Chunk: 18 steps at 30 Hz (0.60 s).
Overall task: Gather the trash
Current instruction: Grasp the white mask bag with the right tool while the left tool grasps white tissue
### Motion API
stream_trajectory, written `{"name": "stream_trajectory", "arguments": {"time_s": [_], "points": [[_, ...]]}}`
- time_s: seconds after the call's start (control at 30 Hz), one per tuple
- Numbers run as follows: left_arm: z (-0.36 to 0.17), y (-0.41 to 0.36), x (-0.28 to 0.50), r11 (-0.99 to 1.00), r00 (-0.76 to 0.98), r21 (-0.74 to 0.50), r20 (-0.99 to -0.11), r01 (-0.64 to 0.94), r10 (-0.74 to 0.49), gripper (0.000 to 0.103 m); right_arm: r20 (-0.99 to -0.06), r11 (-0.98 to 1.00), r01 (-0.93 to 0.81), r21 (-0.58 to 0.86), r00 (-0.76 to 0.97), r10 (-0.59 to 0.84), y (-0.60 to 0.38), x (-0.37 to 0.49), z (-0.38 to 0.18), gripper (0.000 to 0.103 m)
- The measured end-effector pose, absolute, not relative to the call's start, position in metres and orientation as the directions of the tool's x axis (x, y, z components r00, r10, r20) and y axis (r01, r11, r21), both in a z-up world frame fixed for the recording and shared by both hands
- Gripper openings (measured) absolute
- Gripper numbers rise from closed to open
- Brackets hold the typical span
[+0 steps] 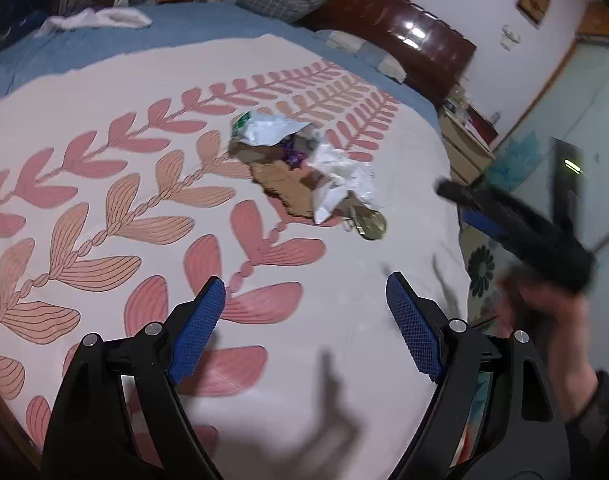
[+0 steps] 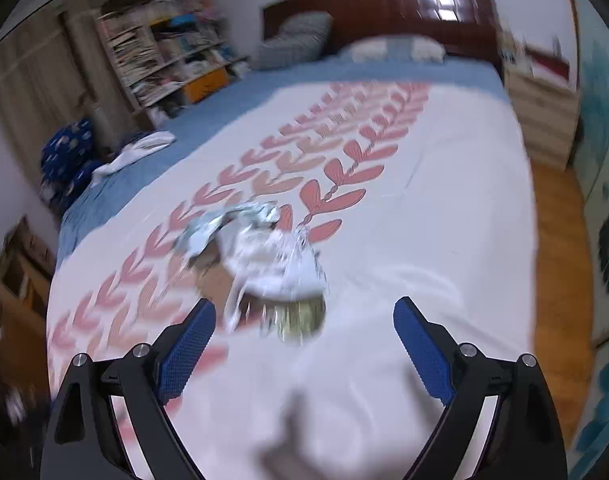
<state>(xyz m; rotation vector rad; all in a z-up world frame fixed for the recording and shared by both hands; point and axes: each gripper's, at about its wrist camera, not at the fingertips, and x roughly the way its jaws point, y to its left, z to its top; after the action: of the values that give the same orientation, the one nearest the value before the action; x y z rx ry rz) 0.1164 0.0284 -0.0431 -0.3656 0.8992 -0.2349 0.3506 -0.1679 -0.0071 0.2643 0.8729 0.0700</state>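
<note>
Trash pile (image 1: 308, 172) on the bedspread (image 1: 104, 92); both grippers' fingers (image 1: 198, 330) (image 2: 186, 350) spread wide, empty.

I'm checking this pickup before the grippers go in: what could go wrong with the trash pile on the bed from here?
1. The loose heap of crumpled white plastic and brown paper may come apart, so one grab could leave scraps behind.
2. The round shiny metal can lies at the heap's edge, towards the mattress side, and could roll off if nudged.
3. The open left gripper or open right gripper could pinch the soft white leaf-patterned bedspread.
</note>
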Motion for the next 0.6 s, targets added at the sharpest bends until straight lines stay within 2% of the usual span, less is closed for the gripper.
{"name": "stream_trajectory", "arguments": {"time_s": [0.2,0.33,0.37,0.4,0.43,0.5,0.6], "points": [[-0.057,0.046,0.135,0.877,0.558,-0.480,-0.724,0.017,-0.407,0.082,-0.799,0.888,0.215,0.406,0.556,0.231,-0.173,0.434,-0.073,0.085],[-0.056,0.052,0.140,0.863,0.559,-0.506,-0.715,0.001,-0.420,0.082,-0.825,0.894,0.219,0.391,0.513,0.235,-0.160,0.442,-0.103,0.080],[-0.056,0.052,0.140,0.858,0.557,-0.513,-0.713,0.001,-0.427,0.082,-0.826,0.910,0.197,0.365,0.519,0.219,-0.155,0.441,-0.102,0.074],[-0.056,0.052,0.141,0.857,0.558,-0.516,-0.710,0.003,-0.429,0.082,-0.829,0.917,0.193,0.349,0.519,0.207,-0.155,0.439,-0.102,0.061],[-0.057,0.051,0.142,0.857,0.559,-0.515,-0.710,0.002,-0.428,0.082,-0.834,0.927,0.200,0.316,0.525,0.171,-0.156,0.435,-0.100,0.043],[-0.058,0.050,0.143,0.855,0.562,-0.519,-0.708,-0.005,-0.427,0.082,-0.830,0.936,0.187,0.299,0.535,0.158,-0.163,0.429,-0.097,0.030],[-0.063,0.048,0.146,0.846,0.561,-0.533,-0.706,-0.018,-0.432,0.082,-0.814,0.943,0.123,0.308,0.547,0.194,-0.168,0.417,-0.088,0.026]]}}
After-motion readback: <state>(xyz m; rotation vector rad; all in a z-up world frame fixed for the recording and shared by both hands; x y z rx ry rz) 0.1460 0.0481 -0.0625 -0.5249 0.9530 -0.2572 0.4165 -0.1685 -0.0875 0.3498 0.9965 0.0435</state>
